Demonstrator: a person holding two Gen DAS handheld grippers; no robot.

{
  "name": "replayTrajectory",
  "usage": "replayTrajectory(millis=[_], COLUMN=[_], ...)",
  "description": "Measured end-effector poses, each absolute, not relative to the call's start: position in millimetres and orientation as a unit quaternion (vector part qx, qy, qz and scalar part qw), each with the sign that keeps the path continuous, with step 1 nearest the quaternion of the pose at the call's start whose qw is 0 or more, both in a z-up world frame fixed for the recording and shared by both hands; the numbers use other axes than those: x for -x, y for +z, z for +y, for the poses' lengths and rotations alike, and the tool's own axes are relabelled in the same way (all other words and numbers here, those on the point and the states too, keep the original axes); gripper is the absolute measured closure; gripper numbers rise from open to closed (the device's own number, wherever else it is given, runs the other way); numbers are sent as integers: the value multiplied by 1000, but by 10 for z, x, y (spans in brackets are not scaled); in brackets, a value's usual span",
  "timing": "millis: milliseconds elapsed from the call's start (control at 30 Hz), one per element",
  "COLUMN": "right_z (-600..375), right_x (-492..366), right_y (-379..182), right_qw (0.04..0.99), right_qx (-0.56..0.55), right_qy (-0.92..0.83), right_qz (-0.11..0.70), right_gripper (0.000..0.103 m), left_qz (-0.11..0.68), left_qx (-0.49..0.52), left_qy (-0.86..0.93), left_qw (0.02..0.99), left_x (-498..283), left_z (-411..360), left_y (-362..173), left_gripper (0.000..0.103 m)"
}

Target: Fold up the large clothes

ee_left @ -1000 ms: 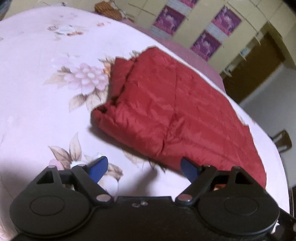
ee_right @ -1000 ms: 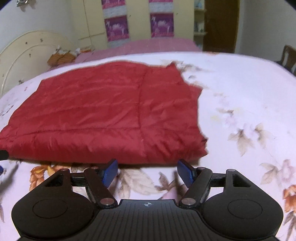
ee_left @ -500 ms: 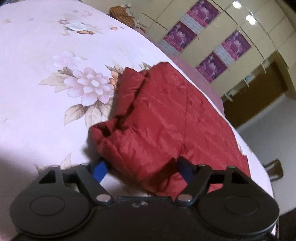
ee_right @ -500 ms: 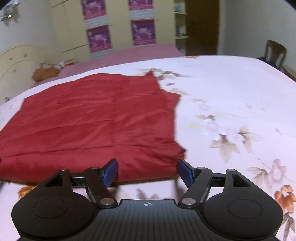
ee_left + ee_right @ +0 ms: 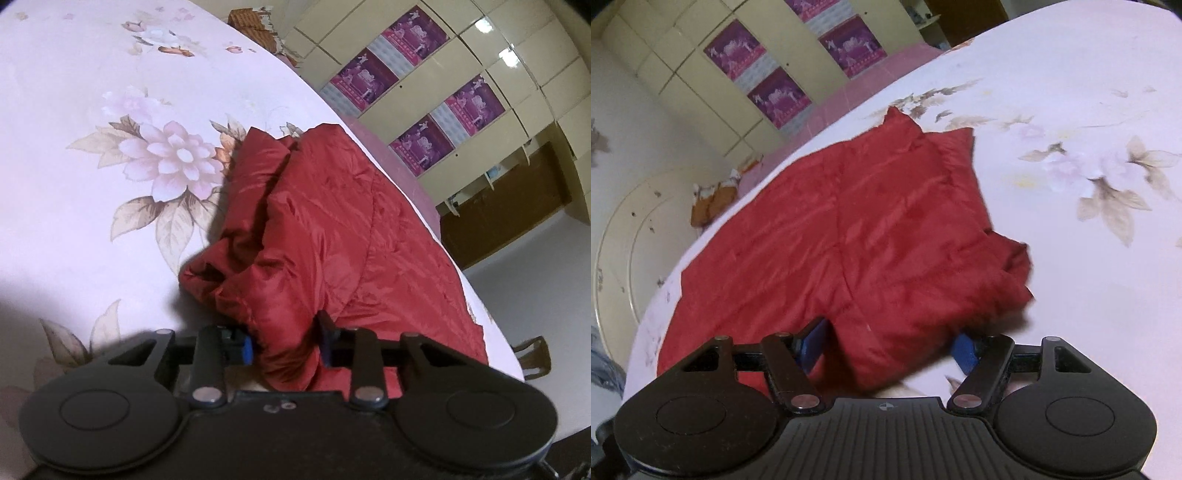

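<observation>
A red quilted garment (image 5: 332, 229) lies folded on a pink floral bedsheet (image 5: 92, 110). My left gripper (image 5: 286, 343) is shut on the garment's near corner, with red fabric bunched between its blue pads. In the right wrist view the same red garment (image 5: 849, 229) spreads away from me. My right gripper (image 5: 890, 345) has its jaws still apart around the garment's near edge, with cloth lying between the blue pads (image 5: 964, 352).
The floral bedsheet (image 5: 1089, 184) extends to the right of the garment. A cream wardrobe with purple posters (image 5: 417, 85) stands beyond the bed. A cream headboard (image 5: 631, 236) and a brown basket (image 5: 251, 22) sit at the bed's far side. A wooden chair (image 5: 535, 354) stands by the bed's edge.
Both grippers have moved forward onto the garment's near edge. The left gripper has closed on the corner and lifted it, bunching the fabric. The right gripper now straddles the edge.
</observation>
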State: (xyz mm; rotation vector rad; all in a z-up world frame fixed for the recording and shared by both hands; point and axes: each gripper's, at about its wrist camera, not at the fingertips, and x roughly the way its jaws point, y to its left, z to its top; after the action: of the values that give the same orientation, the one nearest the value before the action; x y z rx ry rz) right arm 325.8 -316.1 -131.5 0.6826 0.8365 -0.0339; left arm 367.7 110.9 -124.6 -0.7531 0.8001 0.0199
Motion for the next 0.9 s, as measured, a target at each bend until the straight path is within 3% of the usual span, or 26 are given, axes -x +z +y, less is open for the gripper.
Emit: replayTrajectory(millis=[33,233,533,900], right_z=[-3170,-3174,-3117,-2915], right_x=[-3294,-3271,-2757,-1527], right_y=[-1334,-1257,-1026,-951], right_qw=[856,865,874,872], right_qx=[-331,-324,-299,-278], right_qy=[-10,-2,15,5], right_qz=[397,383,382,403], right_gripper=[66,86,87,87], left_qz=[379,371,377,396], left_qx=[358,350,333,329], left_qy=[9,4,-15,-36], left_qw=[853,860,864,856], left_x=[-3677,-3635,-3158,-1939], left_z=[1110,1112,1197,1397], left_y=[-1242,-1127,-908,-901], left_gripper=[75,85,86,86])
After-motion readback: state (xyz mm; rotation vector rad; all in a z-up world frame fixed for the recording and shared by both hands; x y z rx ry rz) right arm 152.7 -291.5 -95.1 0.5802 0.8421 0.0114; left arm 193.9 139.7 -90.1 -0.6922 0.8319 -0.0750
